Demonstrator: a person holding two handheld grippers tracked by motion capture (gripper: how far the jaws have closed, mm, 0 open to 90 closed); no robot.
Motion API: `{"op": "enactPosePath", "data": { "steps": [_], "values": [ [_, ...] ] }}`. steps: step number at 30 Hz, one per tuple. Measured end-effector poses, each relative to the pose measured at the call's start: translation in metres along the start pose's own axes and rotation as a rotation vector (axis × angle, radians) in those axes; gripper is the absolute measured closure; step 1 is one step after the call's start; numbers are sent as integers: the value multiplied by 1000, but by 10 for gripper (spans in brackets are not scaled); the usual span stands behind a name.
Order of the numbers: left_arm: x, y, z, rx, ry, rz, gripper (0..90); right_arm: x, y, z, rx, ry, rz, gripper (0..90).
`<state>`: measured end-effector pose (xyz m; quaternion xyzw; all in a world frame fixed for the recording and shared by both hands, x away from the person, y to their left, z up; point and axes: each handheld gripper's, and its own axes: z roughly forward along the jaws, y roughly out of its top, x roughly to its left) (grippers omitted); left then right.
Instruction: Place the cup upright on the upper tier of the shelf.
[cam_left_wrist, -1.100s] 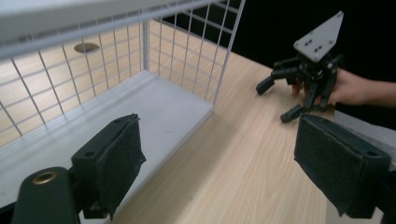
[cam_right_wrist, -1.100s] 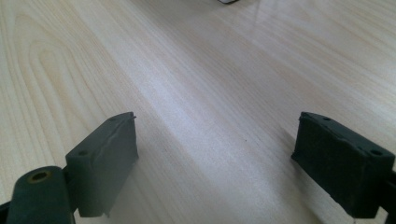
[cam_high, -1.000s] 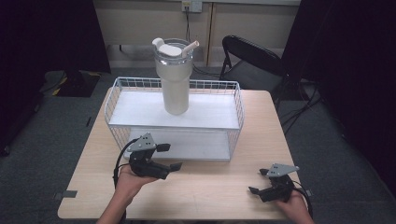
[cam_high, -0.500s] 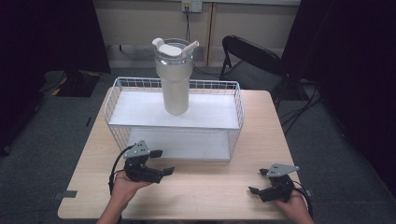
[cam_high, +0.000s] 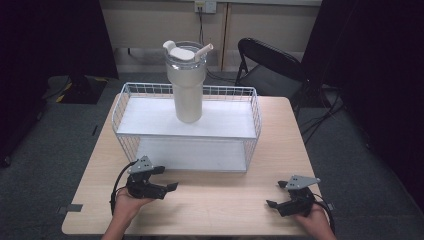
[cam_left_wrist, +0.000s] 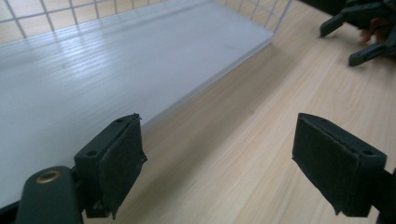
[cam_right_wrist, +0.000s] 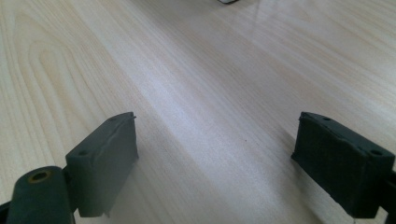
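Observation:
A tall cream tumbler (cam_high: 187, 82) with a lid and straw stands upright on the top shelf of a white wire rack (cam_high: 186, 126) at the middle of the wooden table (cam_high: 215, 200). My left gripper (cam_high: 165, 178) rests low near the table's front left, just before the rack's lower shelf (cam_left_wrist: 93, 65), open with nothing between its pads (cam_left_wrist: 122, 156). Over at the front right, my right gripper (cam_high: 275, 194) is held low over bare wood, jaws wide apart and empty. Its jaws (cam_left_wrist: 359, 32) also appear far off in the left gripper view.
A black folding chair (cam_high: 272, 62) stands behind the table at the right. Dark curtains hang on both sides, and grey carpet surrounds the table. Bare wood lies between the two grippers along the table's front edge (cam_high: 200, 234).
My left gripper has drawn back toward the front edge and sunk lower, away from the rack. The right gripper has stayed in place.

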<state>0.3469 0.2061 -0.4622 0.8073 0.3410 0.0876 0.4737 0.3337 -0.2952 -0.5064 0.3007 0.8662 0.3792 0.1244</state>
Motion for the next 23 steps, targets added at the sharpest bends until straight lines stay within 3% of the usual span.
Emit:
{"op": "enactPosePath", "data": {
  "steps": [11,20,23],
  "values": [
    [10,-18,1,58,37,-23,164,0,0,0,0,0,0,126],
    [8,-23,-2,99,61,0,165,0,0,0,0,0,0,127],
    [6,-22,-5,90,53,-4,170,0,0,0,0,0,0,126]
  ]
}}
